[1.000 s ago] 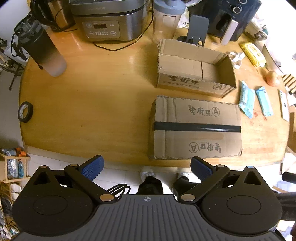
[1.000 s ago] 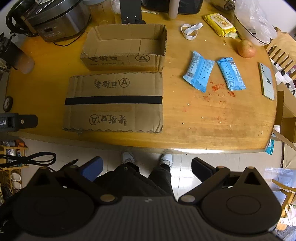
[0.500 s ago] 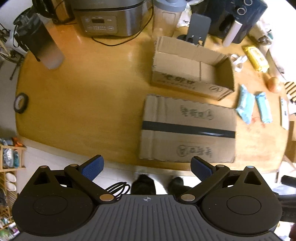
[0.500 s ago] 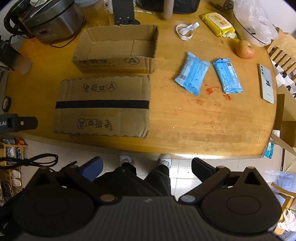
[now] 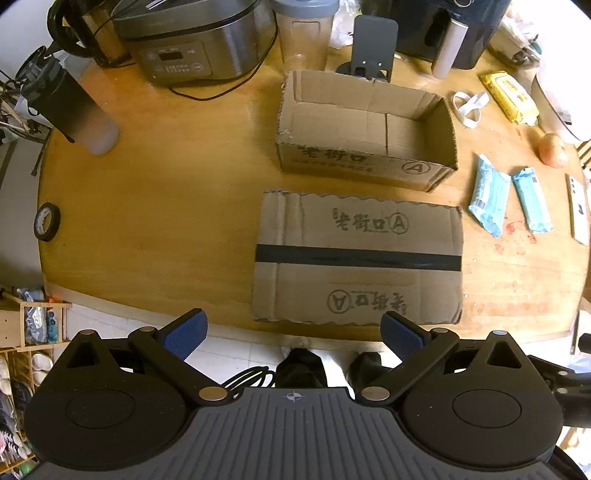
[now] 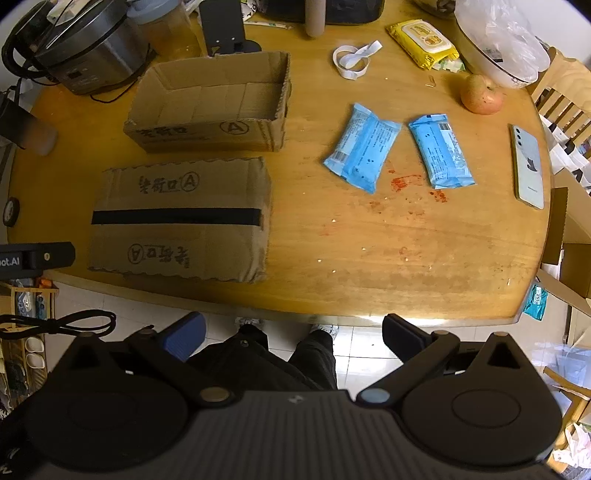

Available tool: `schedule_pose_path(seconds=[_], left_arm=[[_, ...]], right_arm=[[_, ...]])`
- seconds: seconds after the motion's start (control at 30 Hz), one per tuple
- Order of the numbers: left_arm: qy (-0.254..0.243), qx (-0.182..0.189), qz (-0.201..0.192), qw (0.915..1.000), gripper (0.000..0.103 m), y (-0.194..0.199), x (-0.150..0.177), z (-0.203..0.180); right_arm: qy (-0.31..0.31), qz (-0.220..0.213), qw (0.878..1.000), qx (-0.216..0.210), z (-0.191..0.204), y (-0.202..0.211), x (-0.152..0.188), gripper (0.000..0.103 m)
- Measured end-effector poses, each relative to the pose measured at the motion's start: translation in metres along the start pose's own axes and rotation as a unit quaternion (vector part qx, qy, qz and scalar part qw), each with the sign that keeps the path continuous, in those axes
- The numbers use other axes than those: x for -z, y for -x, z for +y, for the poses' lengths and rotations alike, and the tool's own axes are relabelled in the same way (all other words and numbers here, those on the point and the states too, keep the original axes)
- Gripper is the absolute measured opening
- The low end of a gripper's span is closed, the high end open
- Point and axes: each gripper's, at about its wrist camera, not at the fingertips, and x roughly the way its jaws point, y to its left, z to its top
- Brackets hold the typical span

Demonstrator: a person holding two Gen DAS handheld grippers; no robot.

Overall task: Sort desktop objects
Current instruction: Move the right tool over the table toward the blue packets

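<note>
An open cardboard box (image 5: 365, 129) (image 6: 214, 103) stands mid-table, with a flat upturned box (image 5: 358, 258) (image 6: 181, 218) taped in black just in front of it. Two blue packets (image 6: 364, 147) (image 6: 441, 151) (image 5: 489, 194) (image 5: 532, 199) lie to the right of the boxes. Further right are a white phone (image 6: 528, 164), an apple (image 6: 482, 94) and a yellow wipes pack (image 6: 423, 42). My left gripper (image 5: 291, 334) hangs open before the table's front edge, below the flat box. Off the same edge my right gripper (image 6: 293, 334) is open too, holding nothing.
A rice cooker (image 5: 192, 40), a dark bottle (image 5: 68, 107), a clear jar (image 5: 304, 31), a phone stand (image 5: 373, 48) and an air fryer (image 5: 443, 26) line the back. A tape roll (image 5: 46, 221) lies at the left edge. A person's legs (image 6: 291, 358) stand below.
Both grippers have shifted in toward the table, so the boxes and packets look larger. Neither gripper has changed its opening. Nothing on the table has moved.
</note>
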Motion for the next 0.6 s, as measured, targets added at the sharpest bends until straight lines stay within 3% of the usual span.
schedule_pose_path(seconds=[0.6], left_arm=[[-0.033, -0.014, 0.016, 0.9992, 0.103, -0.007, -0.005, -0.056]], right_arm=[[-0.019, 0.005, 1.0, -0.002, -0.048, -0.002, -0.005, 0.103]])
